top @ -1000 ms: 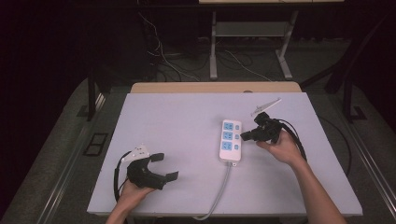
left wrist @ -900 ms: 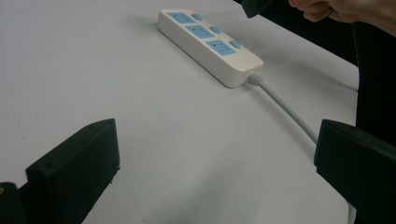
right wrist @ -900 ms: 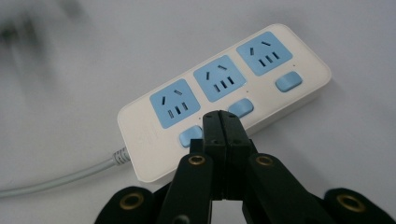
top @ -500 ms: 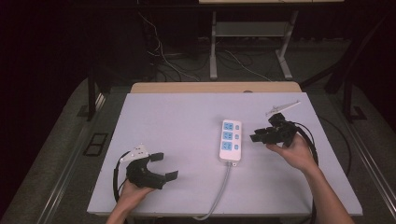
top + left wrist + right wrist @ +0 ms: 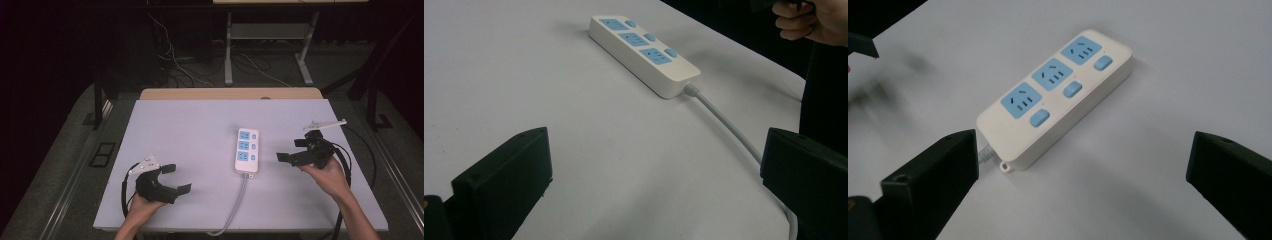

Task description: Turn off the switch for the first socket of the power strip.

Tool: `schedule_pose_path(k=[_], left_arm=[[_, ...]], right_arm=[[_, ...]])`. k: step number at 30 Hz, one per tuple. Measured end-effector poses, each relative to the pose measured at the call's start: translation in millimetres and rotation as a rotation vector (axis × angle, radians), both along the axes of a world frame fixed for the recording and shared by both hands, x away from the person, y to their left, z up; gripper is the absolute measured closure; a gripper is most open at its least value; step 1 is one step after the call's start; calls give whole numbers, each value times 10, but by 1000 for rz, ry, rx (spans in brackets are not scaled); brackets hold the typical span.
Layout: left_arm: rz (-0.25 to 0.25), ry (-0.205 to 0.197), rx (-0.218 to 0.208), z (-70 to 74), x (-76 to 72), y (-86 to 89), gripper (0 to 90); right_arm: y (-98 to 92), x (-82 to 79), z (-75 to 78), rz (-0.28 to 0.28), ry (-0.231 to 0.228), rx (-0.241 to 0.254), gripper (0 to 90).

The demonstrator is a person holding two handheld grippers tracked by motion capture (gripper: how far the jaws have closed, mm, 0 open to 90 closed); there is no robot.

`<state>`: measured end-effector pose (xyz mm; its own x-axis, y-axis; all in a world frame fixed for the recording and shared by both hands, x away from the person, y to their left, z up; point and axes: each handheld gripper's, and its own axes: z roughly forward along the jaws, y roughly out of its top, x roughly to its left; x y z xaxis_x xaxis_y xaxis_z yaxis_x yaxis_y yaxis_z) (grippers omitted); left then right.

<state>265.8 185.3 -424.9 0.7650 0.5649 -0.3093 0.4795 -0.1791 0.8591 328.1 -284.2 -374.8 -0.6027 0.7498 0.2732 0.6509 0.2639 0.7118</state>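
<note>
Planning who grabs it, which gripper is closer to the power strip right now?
Right. The right gripper hovers open just beside the power strip; the left gripper sits open farther off, toward the table's near edge.

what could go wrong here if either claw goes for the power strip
The power strip lies flat and loose on the table, so a sideways push from the open right claw would likely slide it instead of gripping it. Its cord trails off the near edge close to the open left claw, where a jaw might snag it.

White power strip point(image 5: 247, 150), three blue sockets, lying flat mid-table, grey cord point(image 5: 235, 205) trailing toward near edge.
</note>
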Motion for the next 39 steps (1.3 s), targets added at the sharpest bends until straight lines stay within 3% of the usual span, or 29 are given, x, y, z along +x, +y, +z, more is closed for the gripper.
schedule_pose_path(k=[16, 27, 39], left_arm=[[0, -1, 0, 0, -3, 4, 0], [0, -1, 2, -1, -4, 3, 0], [-2, -1, 4, -1, -5, 3, 0]], right_arm=[[-167, -377, -202, -3, -4, 75, 3], [-160, -593, -388, 6, -15, 110, 3], [-79, -753, -484, 31, -42, 95, 4]])
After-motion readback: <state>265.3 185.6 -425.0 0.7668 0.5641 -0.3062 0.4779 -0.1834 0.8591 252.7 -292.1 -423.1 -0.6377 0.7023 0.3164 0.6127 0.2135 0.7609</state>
